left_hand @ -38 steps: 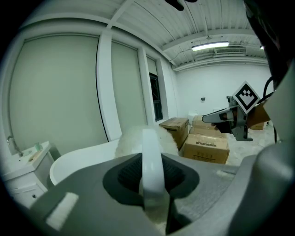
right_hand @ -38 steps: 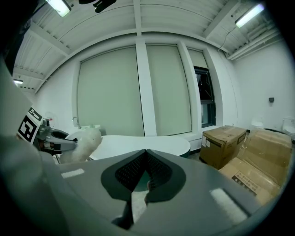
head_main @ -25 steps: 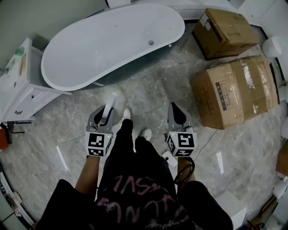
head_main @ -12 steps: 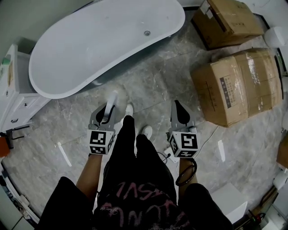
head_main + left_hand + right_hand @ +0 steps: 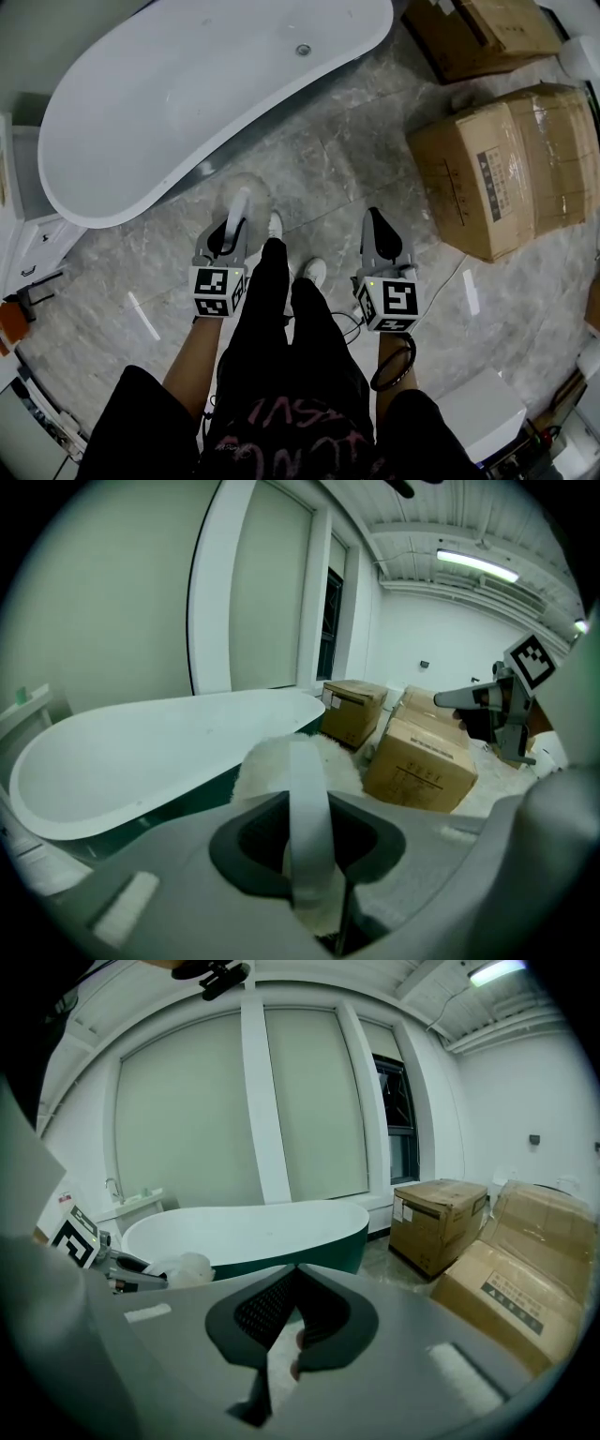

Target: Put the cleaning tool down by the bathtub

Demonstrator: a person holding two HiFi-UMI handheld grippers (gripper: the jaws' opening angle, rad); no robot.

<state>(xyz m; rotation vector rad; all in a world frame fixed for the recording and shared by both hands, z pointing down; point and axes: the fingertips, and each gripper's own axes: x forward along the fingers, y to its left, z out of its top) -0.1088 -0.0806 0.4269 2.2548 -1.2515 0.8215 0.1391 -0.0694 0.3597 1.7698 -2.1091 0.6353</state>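
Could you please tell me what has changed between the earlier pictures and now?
The person has stepped toward the bathtub, so the left gripper and the cleaning tool it carries are nearer its rim. Nothing was taken or let go: the left gripper stays shut on the cleaning tool, and the right gripper stays shut and empty.

The person wears a black top (image 5: pixel 281 422) with pink lettering across it, black trousers (image 5: pixel 281 300) and white shoes (image 5: pixel 314 273). The left tongs (image 5: pixel 233 221) and right tongs (image 5: pixel 375 217) are grey-bodied with dark inner linings, each carrying a white cube (image 5: pixel 217 292) printed with black square markers. A black cable (image 5: pixel 394 364) loops beneath the right one.
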